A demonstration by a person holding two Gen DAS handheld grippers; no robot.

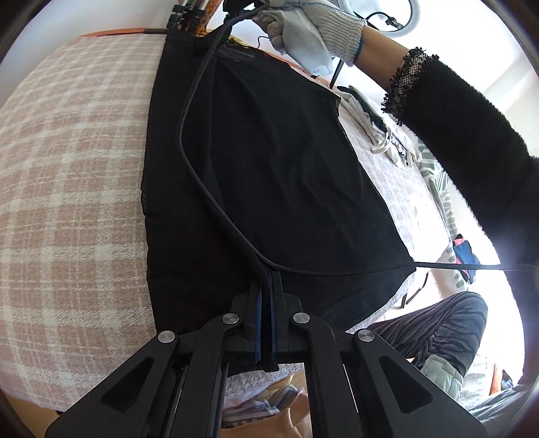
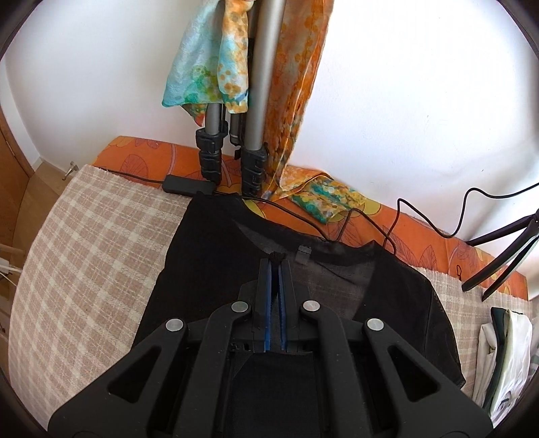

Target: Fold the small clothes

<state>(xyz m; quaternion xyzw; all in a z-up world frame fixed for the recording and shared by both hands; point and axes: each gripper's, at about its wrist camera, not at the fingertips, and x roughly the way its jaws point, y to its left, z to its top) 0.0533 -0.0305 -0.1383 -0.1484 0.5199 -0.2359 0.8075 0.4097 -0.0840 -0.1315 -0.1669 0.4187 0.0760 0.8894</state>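
A black garment (image 1: 269,161) lies spread on a pink-and-cream checked blanket (image 1: 67,168). My left gripper (image 1: 266,273) is shut on the garment's thick hem edge at the near side, and the edge runs taut from the jaws toward the far side. In the right wrist view the same black garment (image 2: 215,256) lies below, and my right gripper (image 2: 277,261) is shut on a bunch of its sheer black fabric near the far edge. The gloved hand (image 1: 323,30) holding the right gripper shows at the top of the left wrist view.
A pile of white and striped small clothes (image 1: 387,131) lies to the right on the blanket, and also shows in the right wrist view (image 2: 502,357). Tripod legs (image 2: 232,161) with patterned scarves (image 2: 289,84) stand at the back on an orange sheet (image 2: 151,155). Cables (image 2: 387,232) cross there.
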